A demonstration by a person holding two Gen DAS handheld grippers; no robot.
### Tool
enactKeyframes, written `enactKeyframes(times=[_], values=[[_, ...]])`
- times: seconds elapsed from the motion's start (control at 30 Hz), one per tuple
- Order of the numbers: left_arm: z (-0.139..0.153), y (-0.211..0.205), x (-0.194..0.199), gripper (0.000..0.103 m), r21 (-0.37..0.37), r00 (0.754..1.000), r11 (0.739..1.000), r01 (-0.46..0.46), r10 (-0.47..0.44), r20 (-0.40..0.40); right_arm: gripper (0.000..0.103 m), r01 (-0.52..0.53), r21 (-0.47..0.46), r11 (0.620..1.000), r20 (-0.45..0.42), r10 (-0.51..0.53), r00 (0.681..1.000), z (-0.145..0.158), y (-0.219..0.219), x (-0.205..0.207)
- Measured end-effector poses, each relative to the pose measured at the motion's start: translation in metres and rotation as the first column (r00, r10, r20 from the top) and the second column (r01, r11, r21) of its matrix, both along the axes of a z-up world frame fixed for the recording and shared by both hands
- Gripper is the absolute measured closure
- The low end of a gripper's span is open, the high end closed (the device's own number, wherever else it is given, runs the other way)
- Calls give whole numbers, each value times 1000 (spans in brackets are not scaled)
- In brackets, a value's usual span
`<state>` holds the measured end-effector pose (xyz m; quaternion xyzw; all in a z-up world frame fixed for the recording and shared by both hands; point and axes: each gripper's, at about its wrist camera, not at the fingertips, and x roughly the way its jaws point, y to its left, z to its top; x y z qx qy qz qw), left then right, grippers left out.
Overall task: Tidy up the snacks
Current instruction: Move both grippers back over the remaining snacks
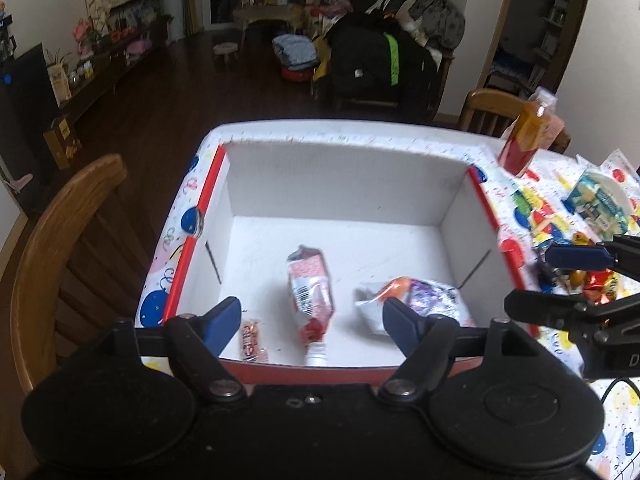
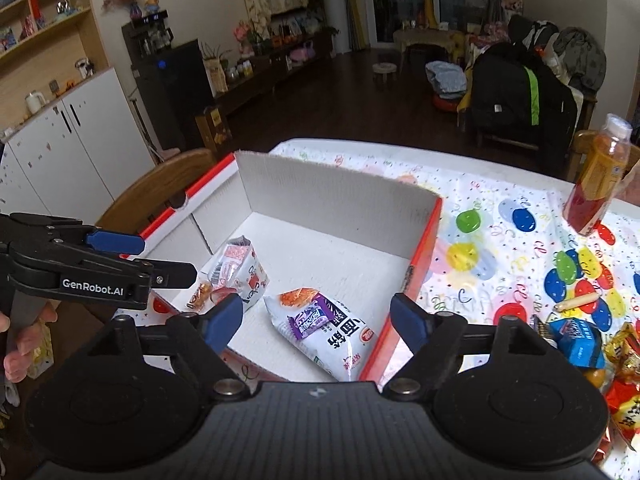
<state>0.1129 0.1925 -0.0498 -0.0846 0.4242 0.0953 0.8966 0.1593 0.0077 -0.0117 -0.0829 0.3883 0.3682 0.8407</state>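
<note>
Box [image 1: 344,184]: one, white inside with red rims, sitting open on the surface [image 2: 500,248] under a balloon-print cloth; holding three snacks.

Spouted pouch [image 1: 310,296]: one, red and white, lying flat in the box near its middle; long axis running near to far, its white cap pointing toward the near wall; print too blurred to read.

White packet [image 2: 324,332]: one, bearing an orange picture, a purple patch and large Chinese characters; lying at the right of the box, long axis slanting from far-left to near-right.

Small candy [image 1: 253,340]: one, red-and-orange wrapper, lying by the near-left corner; lettering unreadable.

Bottle [image 2: 598,184]: one, orange drink with red lower label, standing on the far right of the surface.

Loose snacks [image 2: 580,344]: a heap on the right of the surface, outside the box; count uncertain.

Left tool [image 1: 312,322]: hovering over the near wall, fingers spread wide, gripping nothing; its side reading "GenRobot.AI".

Right tool [image 2: 316,318]: hanging above the near-right corner, fingers spread wide, likewise empty.
</note>
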Motion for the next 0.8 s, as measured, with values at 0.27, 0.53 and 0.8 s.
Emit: enactKeyframes(times=[0.27, 0.53, 0.8], values=[[27, -31, -13, 18, 13, 994, 998, 58, -59, 91, 12, 32, 67, 997, 27, -34, 999, 19, -41, -13], [40, -68, -19, 12, 25, 979, 991, 130, -132, 155, 0, 99, 120, 988, 90, -110, 990, 33, -94, -27], [42, -111, -18, 5, 27, 961, 979, 201, -202, 189, 0, 179, 154, 972, 116, -198, 973, 34, -155, -31]])
